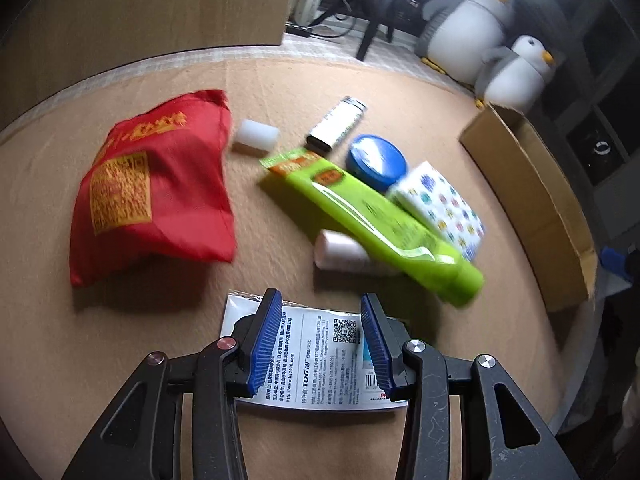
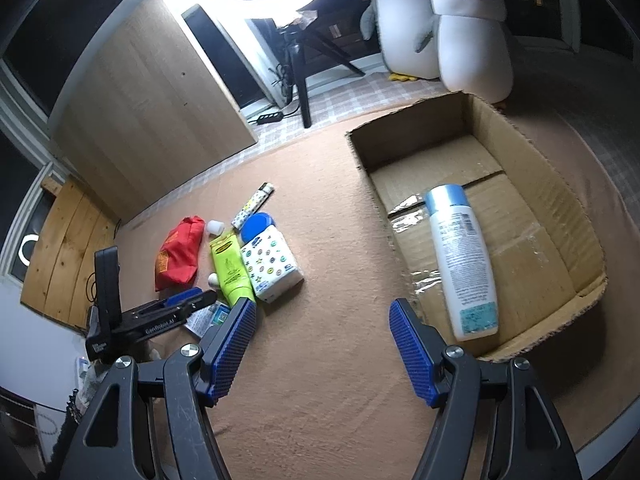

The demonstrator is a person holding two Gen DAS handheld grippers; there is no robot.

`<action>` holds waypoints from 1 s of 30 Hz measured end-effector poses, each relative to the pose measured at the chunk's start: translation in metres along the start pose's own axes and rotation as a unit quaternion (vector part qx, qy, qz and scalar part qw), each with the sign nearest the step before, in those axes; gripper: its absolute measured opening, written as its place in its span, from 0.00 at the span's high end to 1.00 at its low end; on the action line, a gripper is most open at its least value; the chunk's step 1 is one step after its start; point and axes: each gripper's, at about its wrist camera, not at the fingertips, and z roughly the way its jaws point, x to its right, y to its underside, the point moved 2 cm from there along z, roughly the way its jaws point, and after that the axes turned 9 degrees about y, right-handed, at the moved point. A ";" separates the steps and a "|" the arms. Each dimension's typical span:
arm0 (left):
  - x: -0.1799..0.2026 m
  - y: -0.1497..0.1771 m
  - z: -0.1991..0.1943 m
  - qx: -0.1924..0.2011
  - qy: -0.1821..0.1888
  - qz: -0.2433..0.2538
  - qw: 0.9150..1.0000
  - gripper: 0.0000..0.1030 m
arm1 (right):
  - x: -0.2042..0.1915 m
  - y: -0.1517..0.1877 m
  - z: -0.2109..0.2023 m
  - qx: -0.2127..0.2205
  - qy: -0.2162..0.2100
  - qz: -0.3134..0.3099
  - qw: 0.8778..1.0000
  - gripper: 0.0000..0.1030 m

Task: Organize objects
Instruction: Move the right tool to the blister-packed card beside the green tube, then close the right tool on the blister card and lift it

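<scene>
My left gripper (image 1: 320,304) is open, its blue pads either side of a flat white printed packet (image 1: 320,360) lying on the brown mat. Ahead lie a red pouch (image 1: 152,192), a green tube (image 1: 372,216), a white bottle (image 1: 340,252) under the tube, a patterned tissue pack (image 1: 444,204), a blue round tin (image 1: 376,158), a lighter (image 1: 336,126) and a white cap (image 1: 256,136). My right gripper (image 2: 324,316) is open and empty over the mat, beside the cardboard box (image 2: 540,168). A white bottle with a blue cap (image 2: 460,256) lies in the box.
The same pile shows in the right wrist view, with the tissue pack (image 2: 272,268), green tube (image 2: 230,268) and red pouch (image 2: 180,256). Two plush penguins (image 2: 440,24) stand behind the box. A wooden cabinet (image 2: 152,120) and a ring light tripod (image 2: 300,72) stand at the back.
</scene>
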 end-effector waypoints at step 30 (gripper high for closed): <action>-0.017 0.091 -0.065 0.046 0.050 -0.092 0.993 0.55 | -0.122 0.046 0.109 -0.159 -0.088 -0.172 0.968 0.36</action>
